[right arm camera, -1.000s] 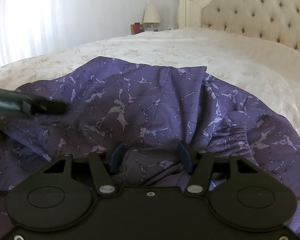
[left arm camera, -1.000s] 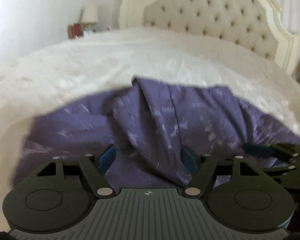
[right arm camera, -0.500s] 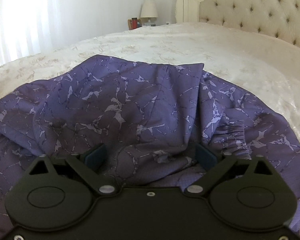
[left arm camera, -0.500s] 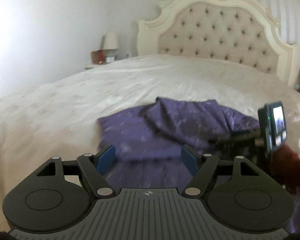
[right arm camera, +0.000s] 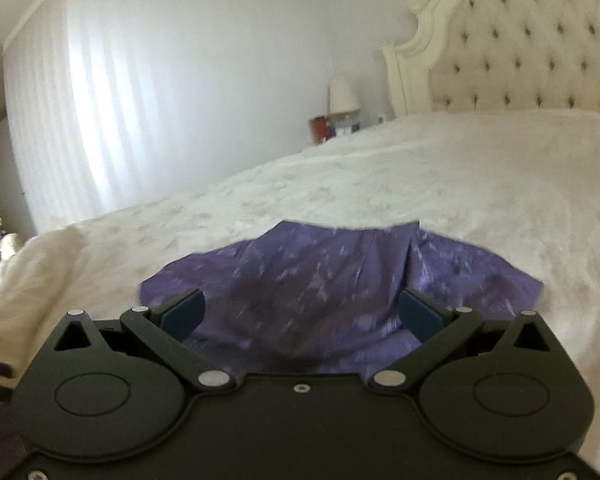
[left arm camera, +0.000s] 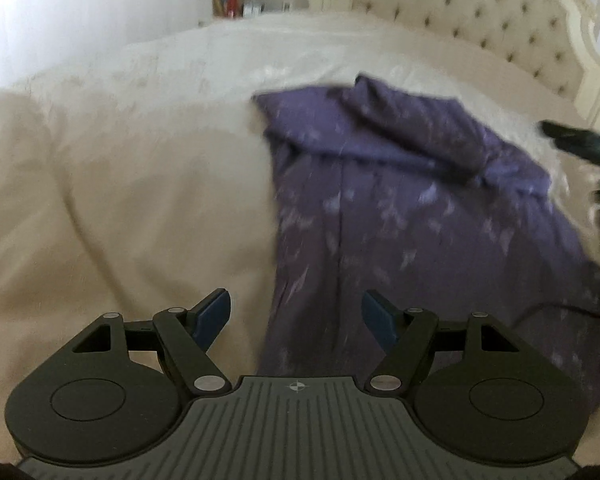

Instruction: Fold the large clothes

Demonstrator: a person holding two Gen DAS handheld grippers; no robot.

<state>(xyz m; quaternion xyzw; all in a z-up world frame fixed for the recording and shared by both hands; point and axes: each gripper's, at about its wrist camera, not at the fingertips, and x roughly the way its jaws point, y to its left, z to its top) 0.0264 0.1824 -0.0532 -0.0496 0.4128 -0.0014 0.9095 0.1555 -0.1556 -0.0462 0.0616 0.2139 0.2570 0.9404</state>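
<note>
Cream bed; purple garment; curtain right view only; both grippers spread, empty.

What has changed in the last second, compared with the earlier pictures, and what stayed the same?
Both grippers drew back from the purple garment. The left gripper shifted left, over the garment's left edge. The right gripper, open wider than a second ago, tilted up toward the headboard. Nothing was gripped. The garment stays crumpled on the white bedspread.

Garment lies on bed, headboard behind, lamp left of it.
</note>
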